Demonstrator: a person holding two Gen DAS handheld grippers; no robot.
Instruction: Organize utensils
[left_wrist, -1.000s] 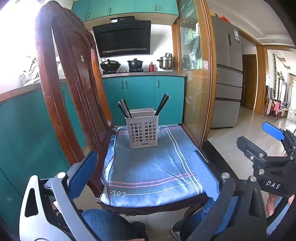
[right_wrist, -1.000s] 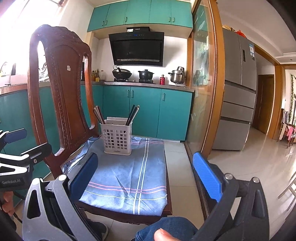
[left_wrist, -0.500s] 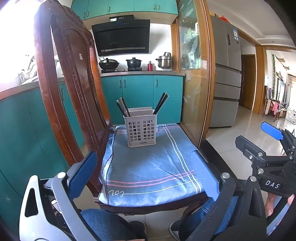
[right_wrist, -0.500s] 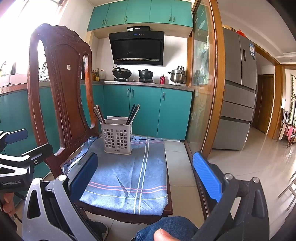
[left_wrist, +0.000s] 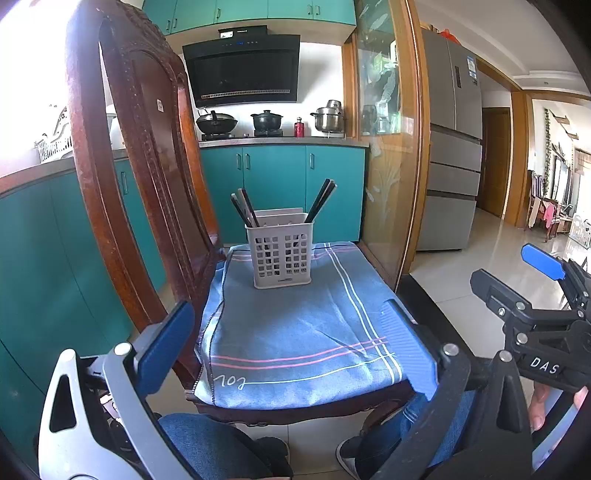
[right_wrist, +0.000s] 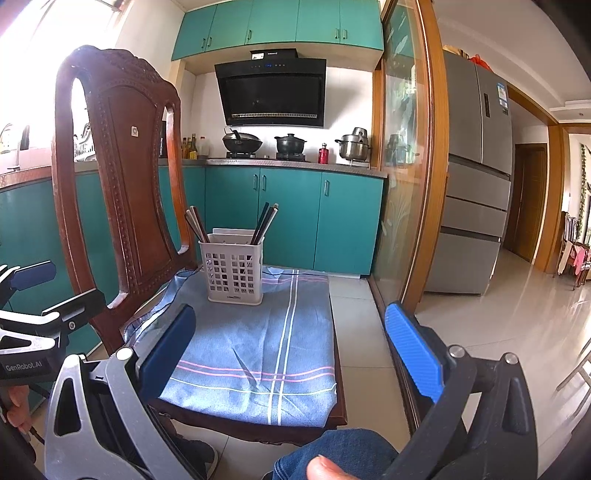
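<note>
Chopsticks (left_wrist: 243, 206) are standing in two dark bundles in a pale perforated utensil basket (left_wrist: 282, 256), one bundle leaning left and the other (left_wrist: 322, 200) leaning right. The basket is sitting at the far end of a blue striped cloth (left_wrist: 295, 332) that is covering the seat of a carved wooden chair (left_wrist: 122, 155) — well ahead of both grippers, roughly centred between the fingers in the left view and left of centre in the right. The left gripper (left_wrist: 295, 350) is hanging at the near edge of the seat with its jaws spread wide, gripping nothing; the right gripper (right_wrist: 291, 343) is doing likewise, wide apart and empty. Beyond the chair, teal cabinets (right_wrist: 295, 218) are running under a counter carrying pots — a black range hood (right_wrist: 271, 94) above, a grey refrigerator (right_wrist: 476, 177) to the right, pale glossy tiles (right_wrist: 498, 306) underfoot.
</note>
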